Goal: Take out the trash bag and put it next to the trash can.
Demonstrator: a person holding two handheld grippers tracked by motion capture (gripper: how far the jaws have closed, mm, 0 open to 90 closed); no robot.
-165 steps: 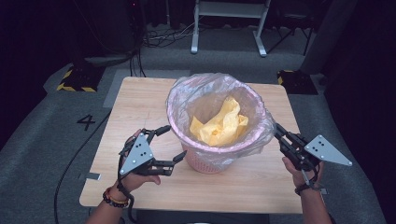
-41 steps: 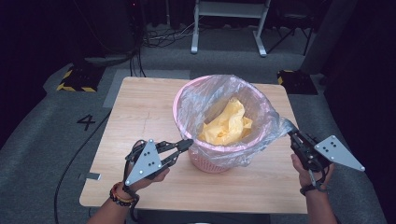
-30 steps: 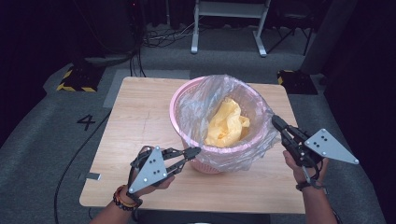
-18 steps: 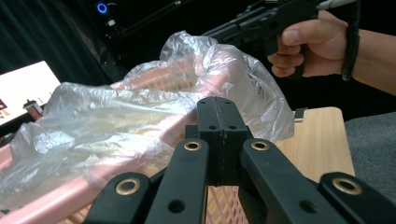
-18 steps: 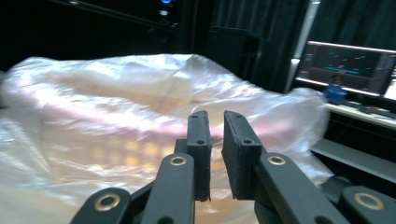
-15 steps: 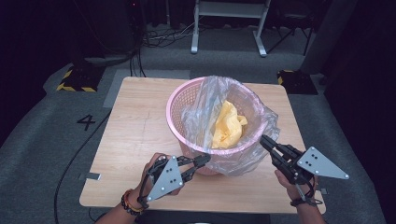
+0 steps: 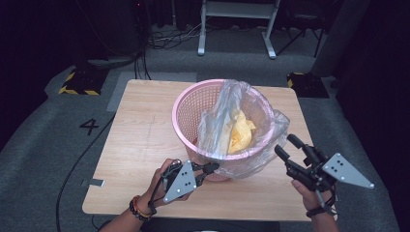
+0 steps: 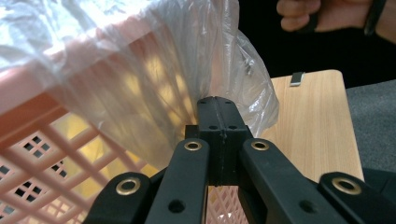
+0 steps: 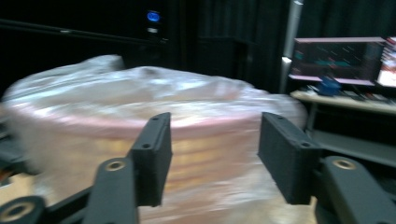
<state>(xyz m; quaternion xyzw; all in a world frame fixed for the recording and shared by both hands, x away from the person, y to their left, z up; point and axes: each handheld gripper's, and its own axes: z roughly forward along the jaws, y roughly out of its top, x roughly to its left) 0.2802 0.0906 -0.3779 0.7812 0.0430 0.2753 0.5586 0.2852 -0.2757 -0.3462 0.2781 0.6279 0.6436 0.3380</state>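
Jaws first: left gripper (image 7: 209, 168) clamped tight on the plastic bag (image 7: 251, 159) at the near side of the pink basket (image 7: 193, 104); right gripper (image 7: 285, 147) just sprung apart, nothing between the pads — bag beyond them. Basket mid-table (image 7: 140, 145), bag draped over its near rim, yellow paper (image 7: 240, 133) inside.

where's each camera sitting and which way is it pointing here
High view: above the person's side, looking forward and down on the table; both forearms, left tool and right tool show.
Left gripper view: rides the left tool, shut on the plastic bag beside the pink basket.
Right gripper view: rides the right tool, jaws just opened, nothing between them, facing the bag-wrapped basket.
All three share basket and bag.
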